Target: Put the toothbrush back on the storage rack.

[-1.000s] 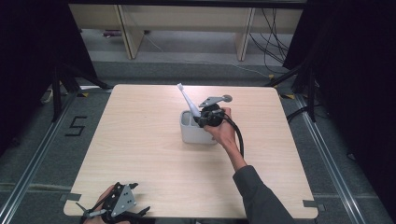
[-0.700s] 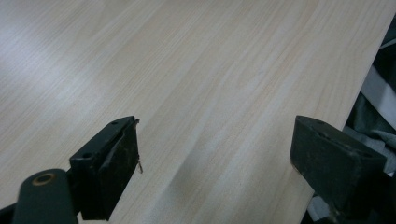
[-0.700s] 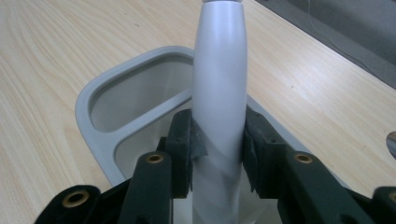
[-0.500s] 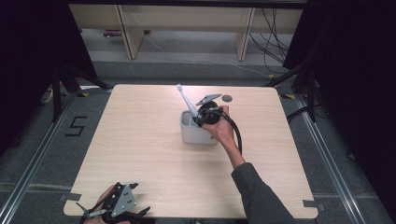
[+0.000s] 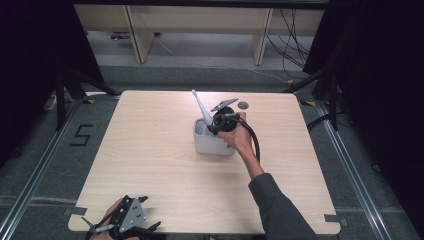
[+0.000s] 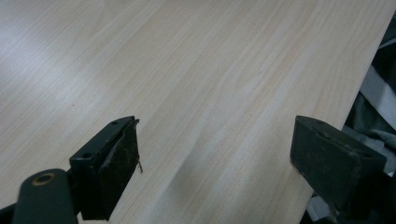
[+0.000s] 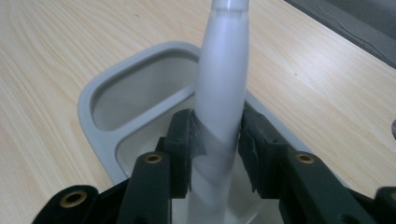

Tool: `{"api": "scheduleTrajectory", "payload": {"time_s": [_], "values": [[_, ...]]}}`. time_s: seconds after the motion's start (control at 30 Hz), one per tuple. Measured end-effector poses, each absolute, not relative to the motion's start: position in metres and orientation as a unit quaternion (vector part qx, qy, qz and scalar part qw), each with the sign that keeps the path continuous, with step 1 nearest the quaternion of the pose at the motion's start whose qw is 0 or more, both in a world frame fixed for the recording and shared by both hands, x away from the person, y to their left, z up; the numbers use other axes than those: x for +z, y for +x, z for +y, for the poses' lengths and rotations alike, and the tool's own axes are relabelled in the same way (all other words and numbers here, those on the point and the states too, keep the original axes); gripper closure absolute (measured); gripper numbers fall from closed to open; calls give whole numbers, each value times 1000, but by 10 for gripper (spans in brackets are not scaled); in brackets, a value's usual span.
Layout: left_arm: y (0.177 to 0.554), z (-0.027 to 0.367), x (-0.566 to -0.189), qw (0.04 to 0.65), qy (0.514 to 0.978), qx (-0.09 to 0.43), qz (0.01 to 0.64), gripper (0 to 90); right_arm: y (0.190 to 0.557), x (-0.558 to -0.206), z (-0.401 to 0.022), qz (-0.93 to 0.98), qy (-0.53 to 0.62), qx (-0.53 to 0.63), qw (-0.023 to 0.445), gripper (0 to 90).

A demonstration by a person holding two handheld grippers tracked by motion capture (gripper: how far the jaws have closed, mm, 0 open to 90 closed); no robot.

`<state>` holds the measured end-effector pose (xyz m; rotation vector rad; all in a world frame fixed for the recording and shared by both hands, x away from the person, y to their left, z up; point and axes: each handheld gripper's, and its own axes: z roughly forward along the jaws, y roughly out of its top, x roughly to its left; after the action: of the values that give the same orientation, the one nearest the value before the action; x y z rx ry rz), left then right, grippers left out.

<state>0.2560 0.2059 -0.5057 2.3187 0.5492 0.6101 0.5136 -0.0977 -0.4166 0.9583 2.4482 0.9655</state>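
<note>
right claw (image 5: 216, 121) lowered slightly, white handle (image 5: 200, 106) steeper

From my remote seat, the white handle (image 7: 220, 88) runs off the top edge in the right claw (image 7: 215, 140) view, its lower end hidden inside the grey holder (image 7: 98, 93); the small dark disc (image 5: 243, 105) on the desk (image 5: 150, 150) is unidentifiable.

Pretty much open table, one cluster in the middle

Only obstacles: the grey holder (image 5: 212, 144) mid-table with a white handle (image 5: 199, 105) slanting up out of it, plus a small dark disc (image 5: 243, 105) near the far edge.
</note>
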Motion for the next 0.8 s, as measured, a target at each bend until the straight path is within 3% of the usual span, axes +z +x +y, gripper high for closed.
{"api": "scheduleTrajectory", "payload": {"time_s": [0.33, 0.8], "values": [[256, 206, -506, 333, 890, 228, 213, 150, 509, -413, -99, 863, 347, 332, 153, 667], [256, 205, -507, 335, 889, 231, 211, 150, 502, -400, -103, 849, 343, 367, 161, 594]]}}
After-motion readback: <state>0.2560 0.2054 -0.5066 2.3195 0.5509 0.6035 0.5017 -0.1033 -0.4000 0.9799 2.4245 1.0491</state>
